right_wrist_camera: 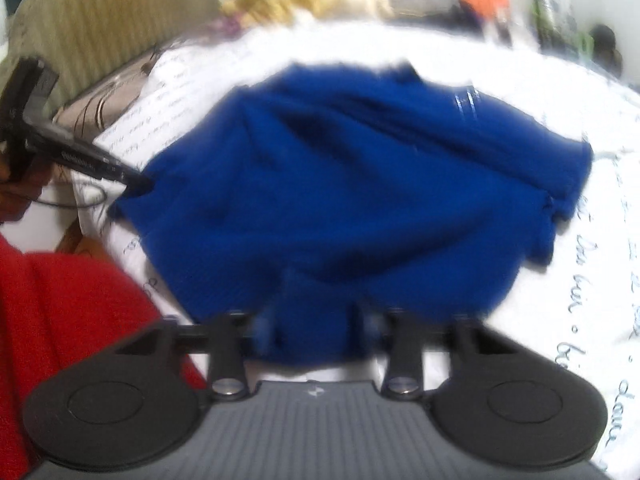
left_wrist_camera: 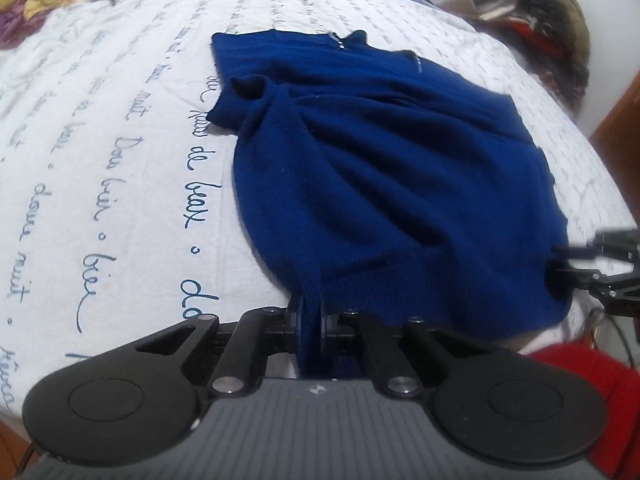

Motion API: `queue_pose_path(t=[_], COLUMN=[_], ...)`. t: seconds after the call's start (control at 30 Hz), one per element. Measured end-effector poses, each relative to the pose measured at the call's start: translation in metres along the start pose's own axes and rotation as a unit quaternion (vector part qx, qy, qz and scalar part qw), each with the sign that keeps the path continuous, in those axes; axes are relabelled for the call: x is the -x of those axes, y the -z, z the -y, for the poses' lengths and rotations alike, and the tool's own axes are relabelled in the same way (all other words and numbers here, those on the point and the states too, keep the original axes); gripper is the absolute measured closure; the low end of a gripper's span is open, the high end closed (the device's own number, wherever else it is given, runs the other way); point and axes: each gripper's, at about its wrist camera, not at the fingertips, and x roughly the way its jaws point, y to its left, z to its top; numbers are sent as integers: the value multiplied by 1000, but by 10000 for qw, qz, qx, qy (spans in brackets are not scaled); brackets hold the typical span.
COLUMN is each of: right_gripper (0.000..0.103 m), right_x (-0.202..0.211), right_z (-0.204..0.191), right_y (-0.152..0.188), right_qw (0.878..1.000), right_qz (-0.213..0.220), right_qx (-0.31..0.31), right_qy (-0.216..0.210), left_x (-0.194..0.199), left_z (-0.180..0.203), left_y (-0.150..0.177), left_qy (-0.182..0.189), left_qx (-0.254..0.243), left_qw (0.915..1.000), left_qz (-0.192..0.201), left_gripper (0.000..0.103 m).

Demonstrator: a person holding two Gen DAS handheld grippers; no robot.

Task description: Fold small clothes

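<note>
My left tool [left_wrist_camera: 310, 320] is clamped tight on the near hem of the dark blue knitted sweater [left_wrist_camera: 392, 168], which lies rumpled on the bed's white sheet with blue script [left_wrist_camera: 120, 160]. My right tool [right_wrist_camera: 310, 328] pinches the same hem further along.

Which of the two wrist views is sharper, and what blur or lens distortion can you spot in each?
Left wrist view: sharper; script on the white bedsheet is readable, though the fisheye bows the bed into a dome. Right wrist view: motion blur smears the blue sweater and the edges of the sheet; background clutter is unreadable there, and its corners curve too.
</note>
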Motion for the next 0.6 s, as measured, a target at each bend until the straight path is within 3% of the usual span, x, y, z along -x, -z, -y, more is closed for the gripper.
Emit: queue_pose_path(t=[0.07,0.23,0.4,0.6], right_gripper=[98,101,101,101], right_x=[4,30,76,134], right_z=[5,24,50,56], right_y=[2,0,-12,-18], right_qw=[9998,9950,9794,9630], right_qz=[100,664,1502,2272], right_qx=[-198,-745,-1351,-1446], right_qy=[-19,14,-8,-68], left_x=[2,24,68,109], left_z=[3,9,10,7], left_y=[0,-7,-22,-26], left_qy=[-68,226,680,988], left_qx=[-8,6,69,371], left_qw=[10000,9991,9933,9852], left_qz=[36,348,929,1353], left_gripper=[97,97,97,97])
